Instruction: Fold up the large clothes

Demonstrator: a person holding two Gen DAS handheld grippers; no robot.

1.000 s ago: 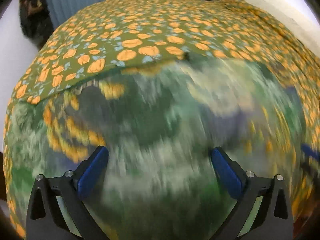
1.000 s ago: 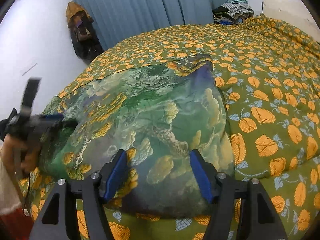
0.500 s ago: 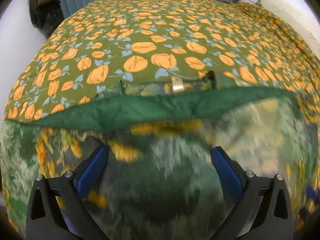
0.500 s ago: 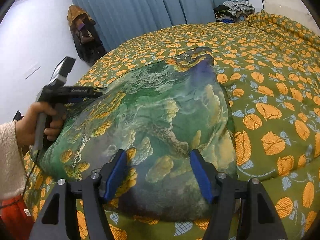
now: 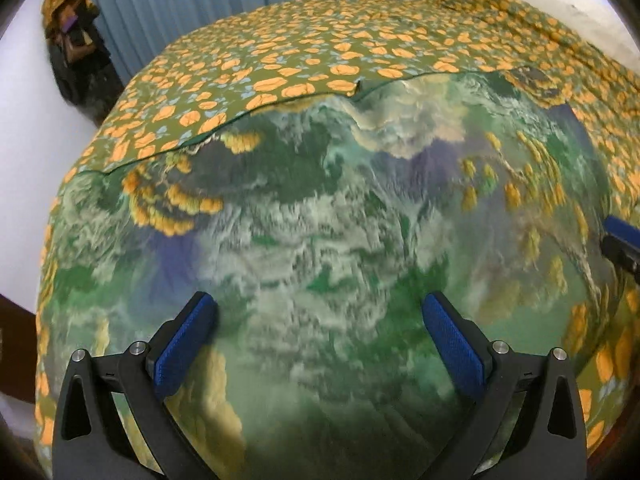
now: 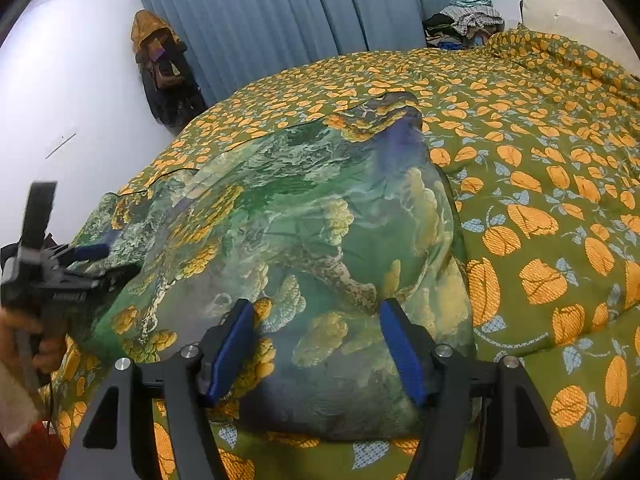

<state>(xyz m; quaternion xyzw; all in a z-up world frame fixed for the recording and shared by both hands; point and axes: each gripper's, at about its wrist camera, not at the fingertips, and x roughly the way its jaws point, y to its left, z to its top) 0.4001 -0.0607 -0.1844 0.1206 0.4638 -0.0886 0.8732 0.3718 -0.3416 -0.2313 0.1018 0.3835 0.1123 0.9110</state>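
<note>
A large green garment [image 5: 320, 208] with a cloud, tree and yellow-flower print lies spread on the bed; it also shows in the right wrist view [image 6: 288, 232]. My left gripper [image 5: 320, 340] is open and empty, hovering over the garment's near part. My right gripper [image 6: 316, 344] is open and empty above the garment's near right end. The left gripper, held by a hand, appears in the right wrist view [image 6: 80, 260] at the garment's left edge. The right gripper's blue tip [image 5: 622, 236] shows at the right edge of the left wrist view.
The bed is covered by an olive bedspread [image 6: 540, 168] with orange leaf print. Blue curtains [image 6: 300, 20] hang behind it. A dark coat with bags [image 6: 164, 72] hangs on the white wall at the left. A pile of clothes [image 6: 464, 24] sits at the far right.
The left gripper swung over the garment's left side: raised half a second ago, lower now. The folded-back green edge seen half a second ago lies flat now. The right gripper has barely moved.
</note>
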